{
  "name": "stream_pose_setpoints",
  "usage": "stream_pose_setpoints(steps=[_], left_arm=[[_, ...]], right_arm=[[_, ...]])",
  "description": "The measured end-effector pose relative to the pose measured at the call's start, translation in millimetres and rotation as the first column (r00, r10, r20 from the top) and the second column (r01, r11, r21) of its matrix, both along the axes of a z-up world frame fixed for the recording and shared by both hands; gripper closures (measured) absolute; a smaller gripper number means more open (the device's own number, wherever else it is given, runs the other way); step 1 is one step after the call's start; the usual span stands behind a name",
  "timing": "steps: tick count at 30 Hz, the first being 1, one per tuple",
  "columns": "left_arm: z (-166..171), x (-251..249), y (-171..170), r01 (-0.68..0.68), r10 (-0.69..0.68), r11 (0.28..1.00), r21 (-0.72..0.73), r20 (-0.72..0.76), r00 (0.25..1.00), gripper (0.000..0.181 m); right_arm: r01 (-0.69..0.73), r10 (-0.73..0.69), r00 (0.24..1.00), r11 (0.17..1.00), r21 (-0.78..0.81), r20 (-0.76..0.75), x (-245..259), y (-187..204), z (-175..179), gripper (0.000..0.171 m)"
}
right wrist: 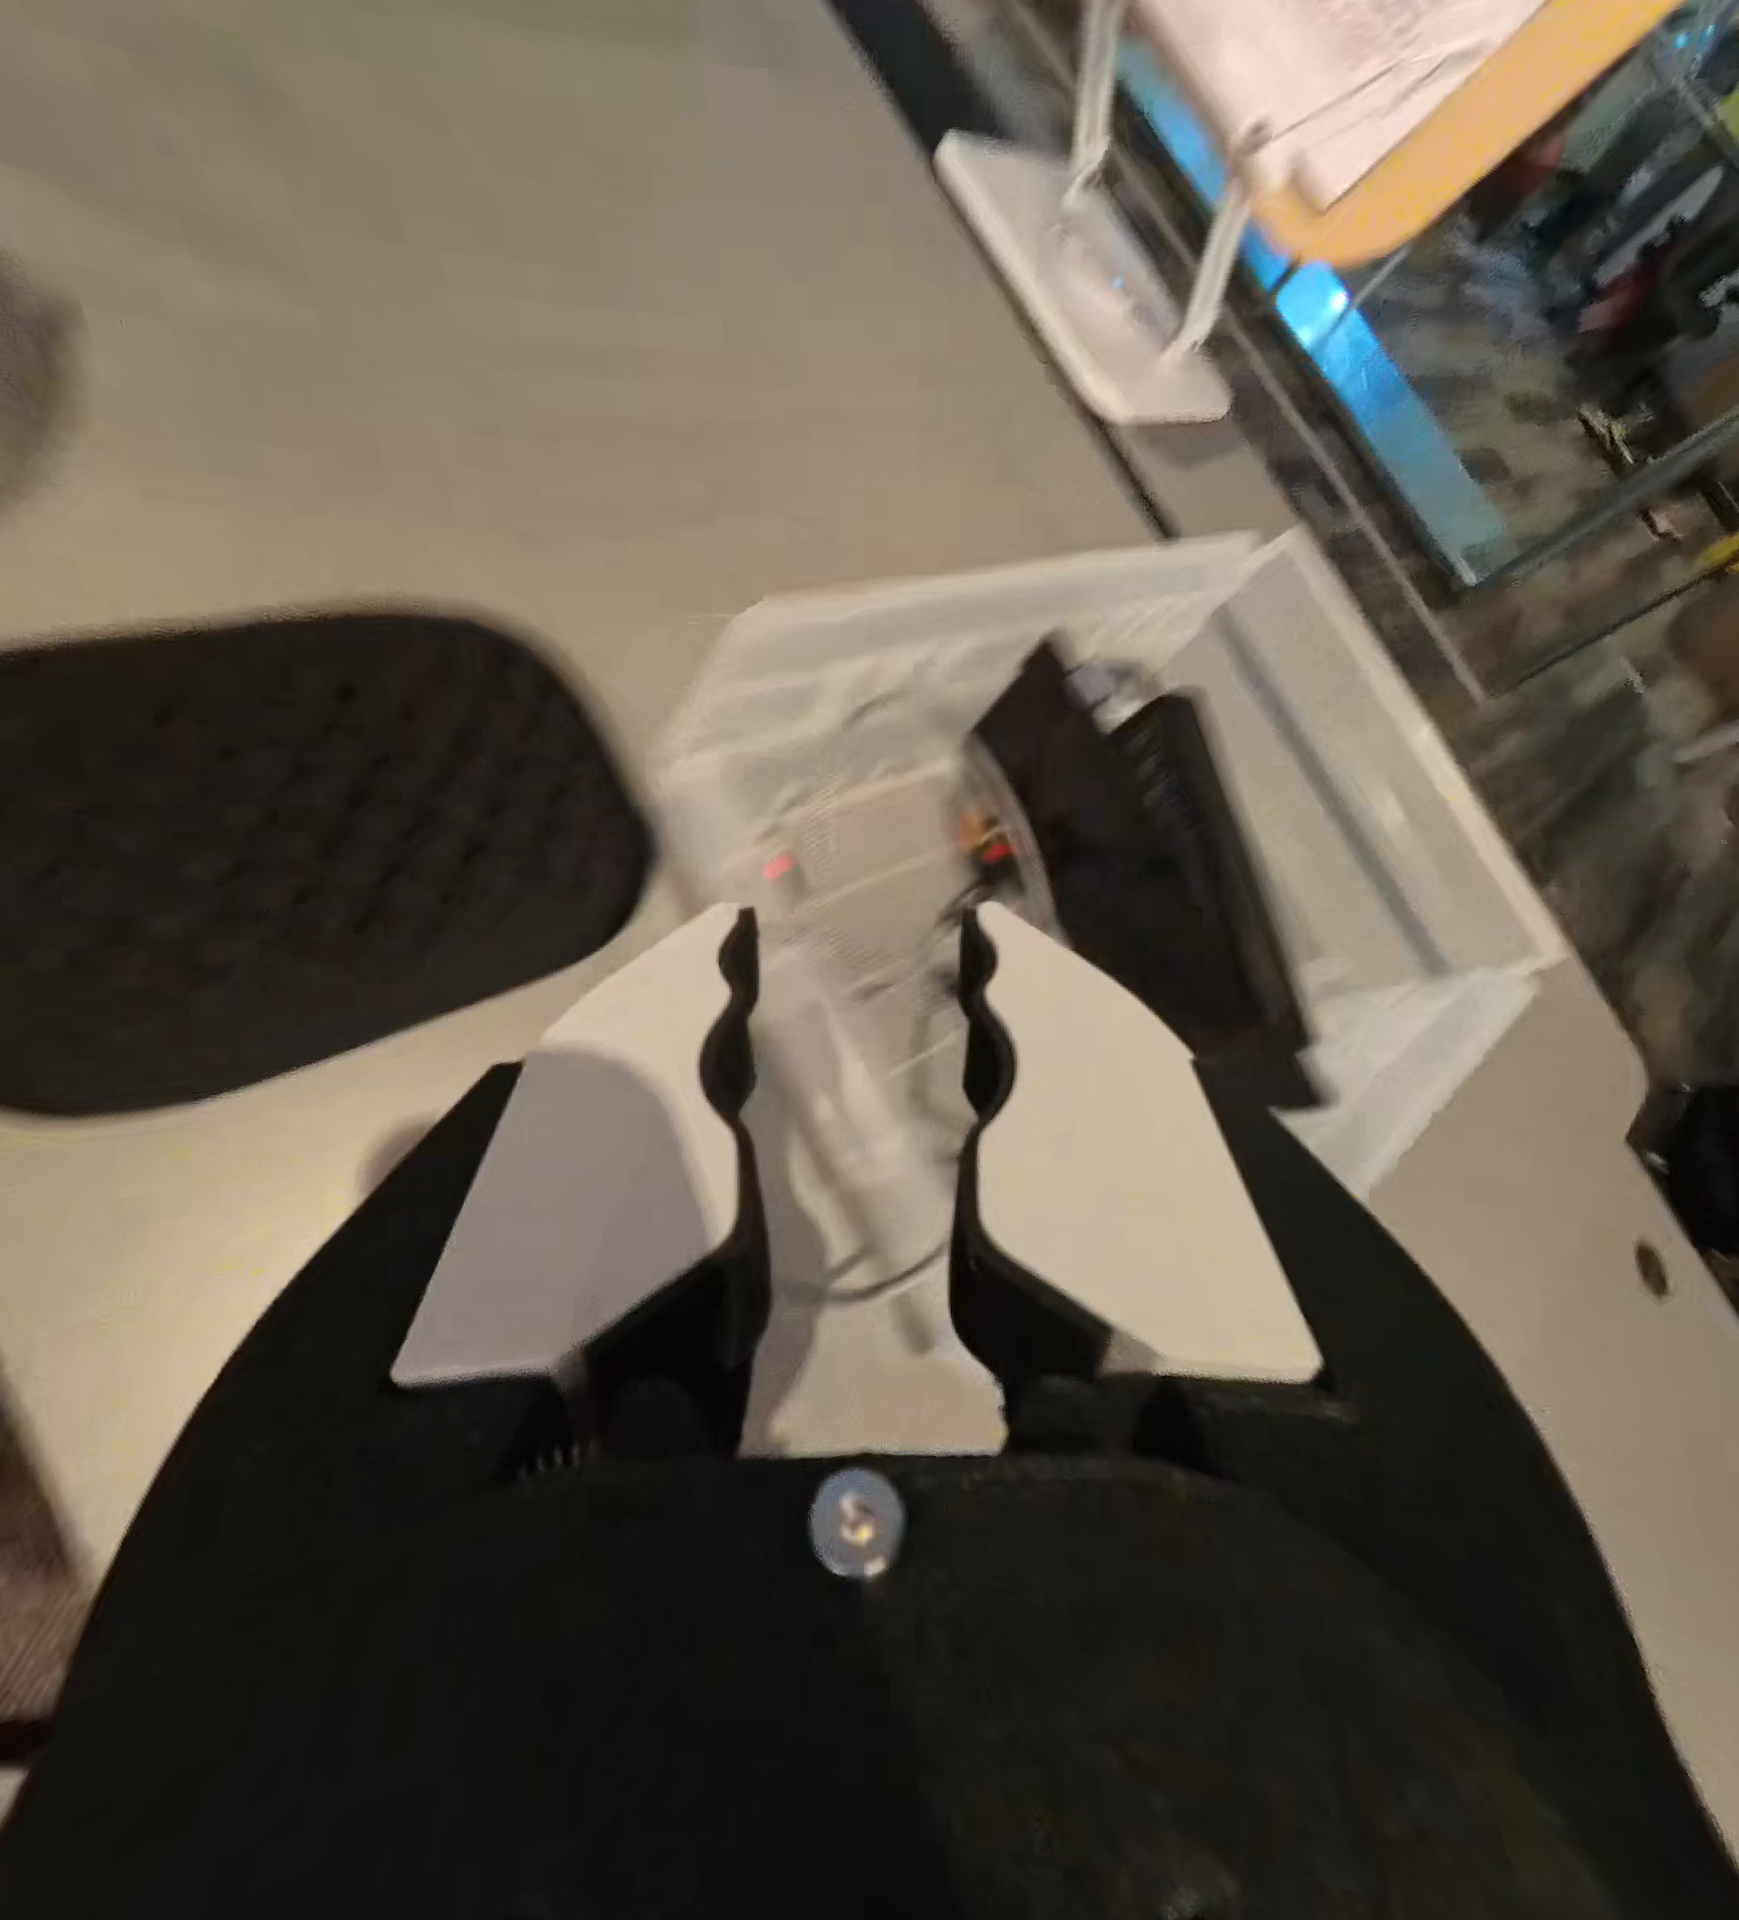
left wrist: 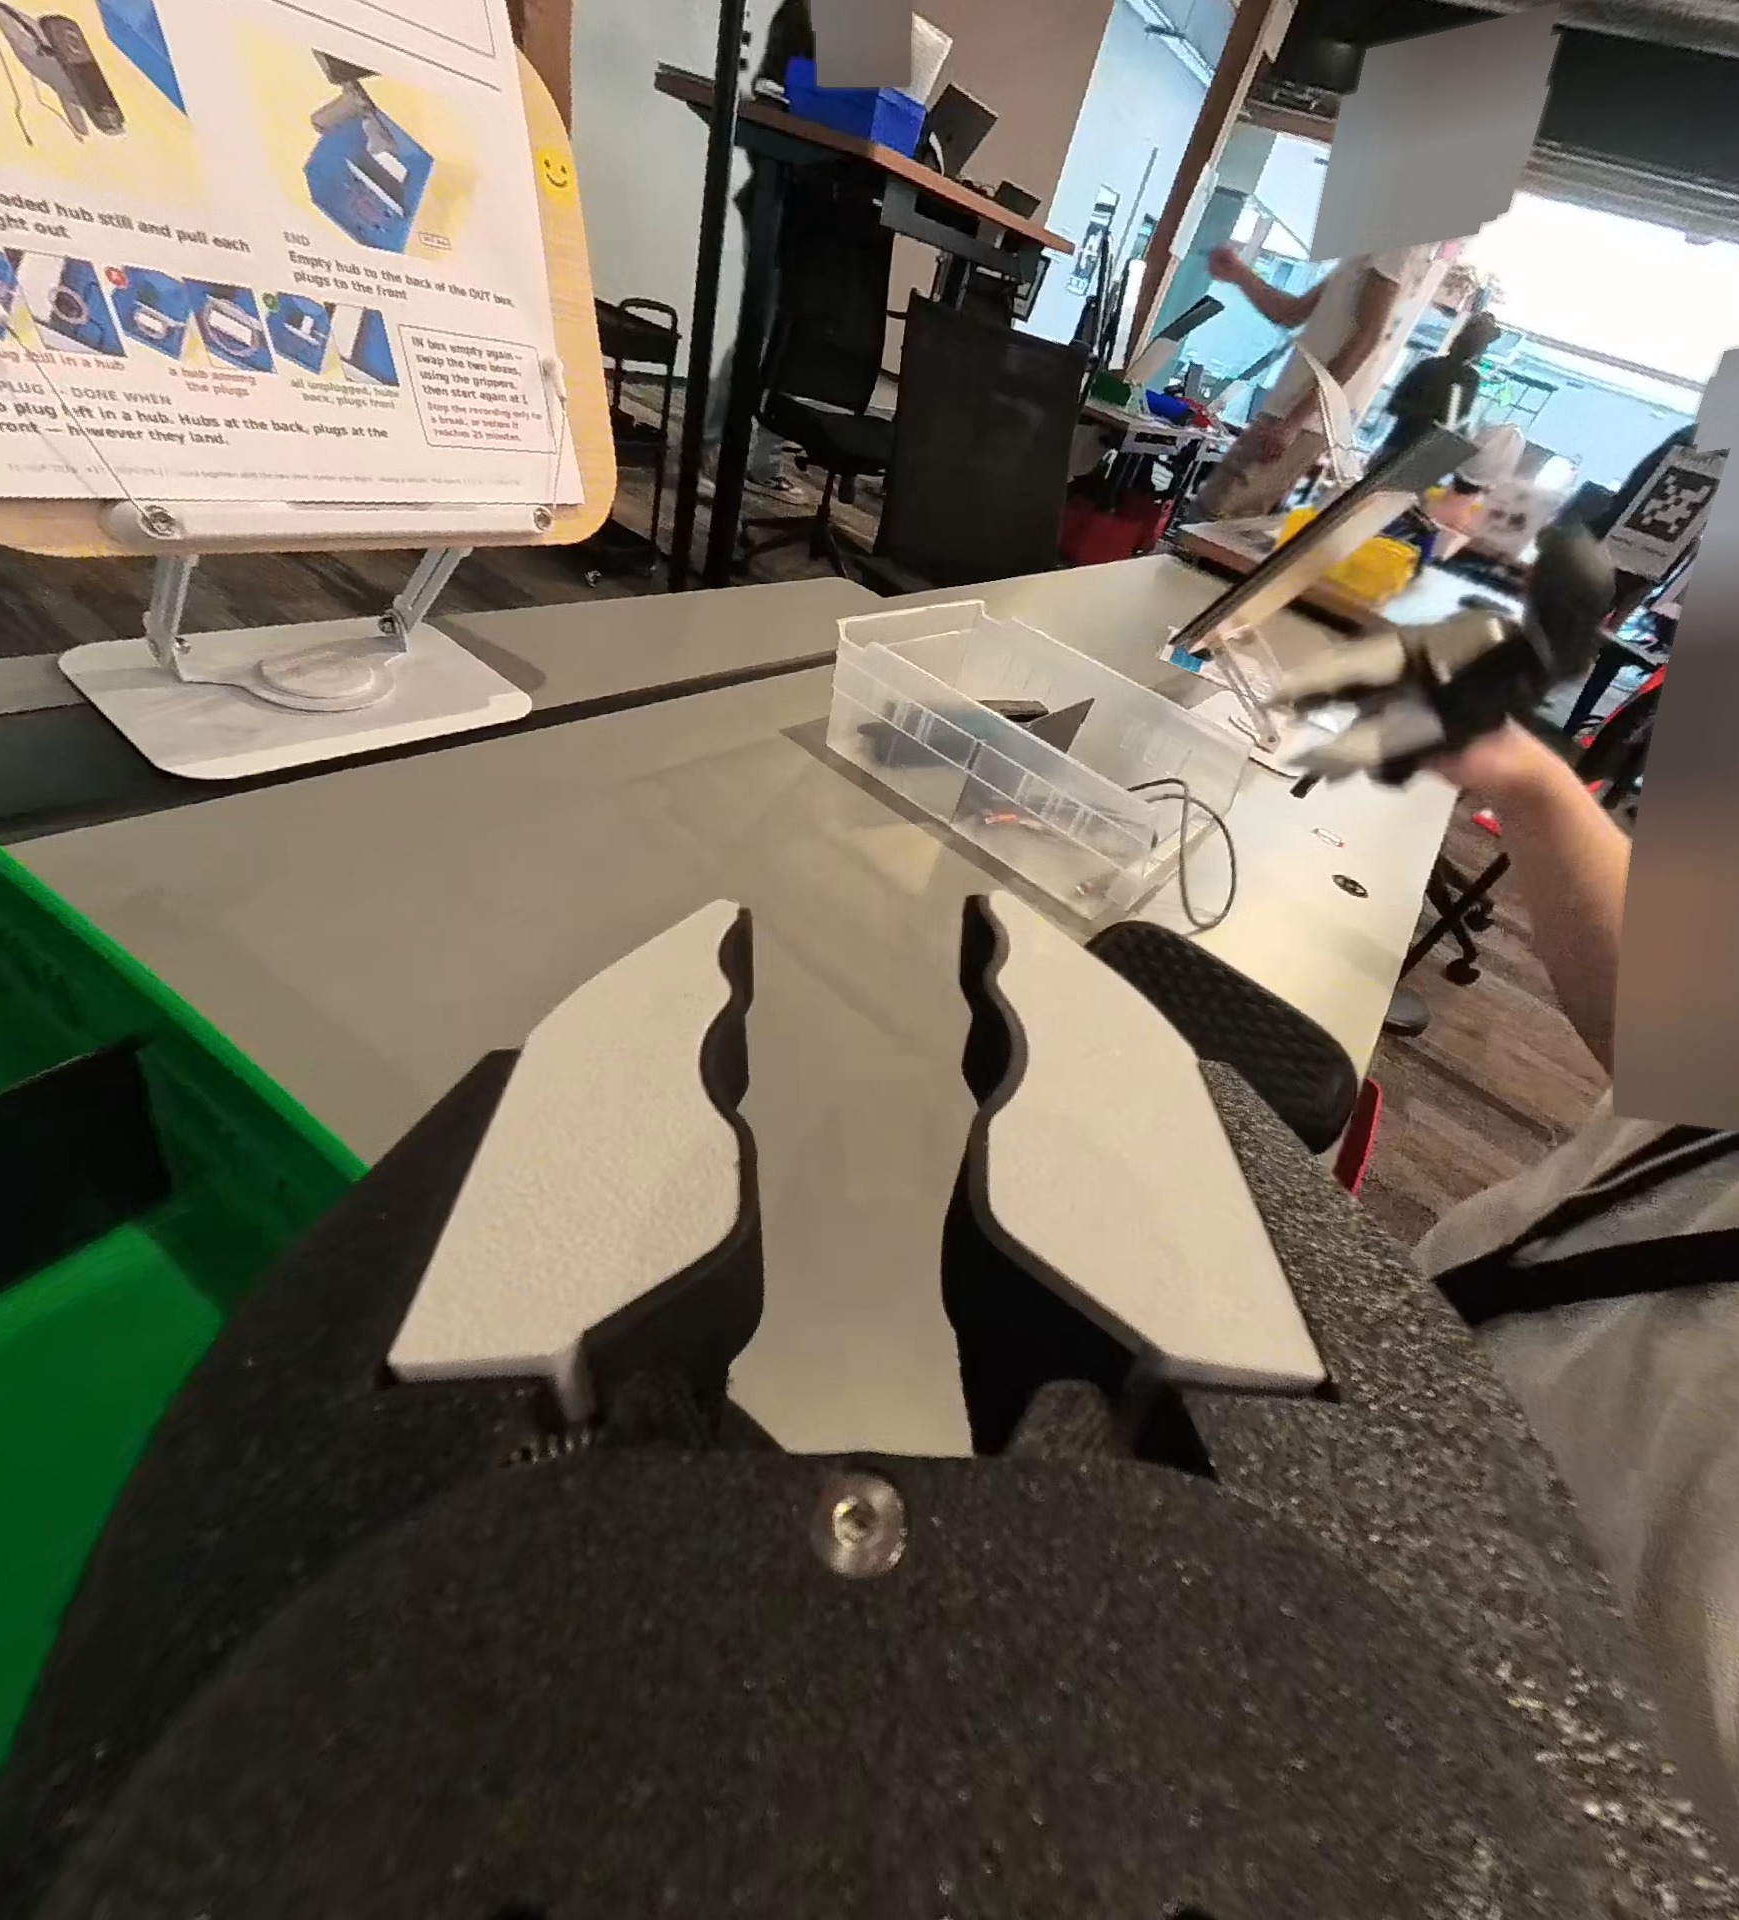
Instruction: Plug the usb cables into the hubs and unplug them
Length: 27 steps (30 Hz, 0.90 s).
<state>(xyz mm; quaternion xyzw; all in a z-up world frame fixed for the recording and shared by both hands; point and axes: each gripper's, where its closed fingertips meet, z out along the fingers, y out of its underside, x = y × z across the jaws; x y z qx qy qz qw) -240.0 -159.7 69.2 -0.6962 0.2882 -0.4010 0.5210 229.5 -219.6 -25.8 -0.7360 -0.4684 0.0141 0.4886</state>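
A clear plastic bin [left wrist: 1031, 727] sits on the grey table and holds black hubs [left wrist: 958, 727] and a thin black cable [left wrist: 1197, 842] that trails over its near end. My left gripper [left wrist: 854, 935] is open and empty, low over the table, well short of the bin. My right gripper [left wrist: 1364, 717] shows far right in the left wrist view, held in the air beyond the bin. In the blurred right wrist view, the right gripper [right wrist: 854, 935] is open and empty above the clear bin [right wrist: 948, 727], where a black hub [right wrist: 1135, 852] lies.
A green bin [left wrist: 34, 1195] stands at my left. A paper sheet on a wooden stand [left wrist: 252, 312] sits at the table's back left. A black chair armrest [left wrist: 1229, 1018] is at the table's near edge, also in the right wrist view [right wrist: 252, 862]. People stand in the background. The left gripper's tips are roughly 50 cm from the right gripper's.
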Motion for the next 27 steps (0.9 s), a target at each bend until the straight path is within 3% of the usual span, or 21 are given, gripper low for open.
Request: stream_pose_setpoints(steps=[3, 5, 7, 8, 9, 11, 14, 17, 19, 21, 24, 27], left_arm=[[5, 6, 2, 0.021, -0.022, 1.0, 0.012, 0.011, 1.0, 0.143], [10, 14, 4, 0.054, -0.054, 0.998, 0.02, 0.021, 0.998, 0.143], [17, 23, 2, 0.089, -0.09, 0.996, 0.031, 0.037, 0.995, 0.143], [19, 26, 0, 0.097, -0.099, 0.995, 0.036, 0.043, 0.994, 0.143], [21, 28, -3, 0.103, -0.104, 0.994, 0.04, 0.045, 0.994, 0.144], [21, 27, -11, 0.101, -0.103, 0.994, 0.043, 0.045, 0.994, 0.144], [20, 17, -19, 0.067, -0.069, 0.997, 0.037, 0.053, 0.996, 0.145], [19, 7, -23, 0.038, -0.04, 0.999, 0.031, 0.062, 0.997, 0.146], [21, 5, -26, 0.031, -0.033, 0.999, 0.034, 0.079, 0.996, 0.146], [23, 3, -32, 0.024, -0.028, 0.999, 0.044, 0.085, 0.996, 0.146], [22, -2, -39, 0.003, -0.006, 0.999, 0.043, 0.078, 0.997, 0.146], [15, -11, -43, -0.017, 0.016, 1.0, 0.016, 0.063, 0.998, 0.146]], right_arm=[[0.147, -0.148, 0.989, 0.986, -0.075, -0.005, -12, -34, -69, 0.142], [0.267, -0.272, 0.962, 0.948, -0.172, -0.007, -10, -26, -105, 0.137], [0.317, -0.337, 0.939, 0.925, -0.209, -0.068, -16, -7, -116, 0.134], [0.323, -0.348, 0.934, 0.921, -0.219, -0.085, -20, 0, -117, 0.142], [0.329, -0.353, 0.932, 0.92, -0.215, -0.083, -21, 7, -116, 0.166], [0.289, -0.309, 0.949, 0.933, -0.213, -0.067, -27, 14, -107, 0.167], [0.22, -0.238, 0.966, 0.961, -0.17, -0.095, -32, 37, -62, 0.167], [0.153, -0.178, 0.982, 0.949, -0.275, -0.067, -23, 78, -43, 0.167], [-0.011, -0.007, 0.999, 0.909, -0.416, -0.04, -25, 93, -57, 0.167], [-0.19, 0.135, 0.981, 0.8, -0.569, -0.137, -35, 94, -77, 0.167], [-0.127, 0.106, 0.991, 0.647, -0.752, -0.075, -21, 93, -115, 0.167], [-0.119, 0.135, 0.99, 0.668, -0.735, -0.038, -18, 84, -123, 0.16]])
